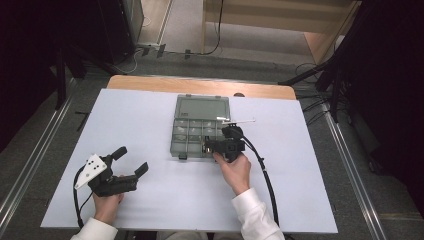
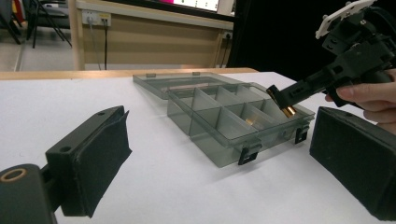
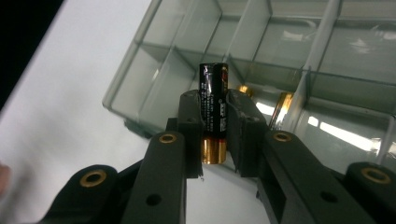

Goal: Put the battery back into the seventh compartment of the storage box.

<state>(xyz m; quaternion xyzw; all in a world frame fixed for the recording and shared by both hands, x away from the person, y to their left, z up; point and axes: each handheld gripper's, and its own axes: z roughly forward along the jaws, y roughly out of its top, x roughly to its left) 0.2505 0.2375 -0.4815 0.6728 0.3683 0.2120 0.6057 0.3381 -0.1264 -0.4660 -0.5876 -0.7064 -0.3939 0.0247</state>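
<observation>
Both grippers were matte black plastic, hard-edged and angular. The black two-jaw left gripper [image 1: 131, 161] wore a grey three-cornered plate [image 1: 90, 170] on top, dotted with small dark holes, and a thin black cable [image 1: 76, 200] looped from its rear. Its jaws carried flat, dark, felt-like pads [image 2: 100, 163], and a brass-ringed hole [image 2: 13, 175] sat at the hinge. The black two-jaw right gripper [image 3: 213, 122] showed brass-rimmed screw holes [image 3: 168, 138] along both arms; a thick black cable [image 1: 267, 182] trailed from it too. White long sleeves [image 1: 255, 216], with cuffs, covered the person's forearms.
</observation>
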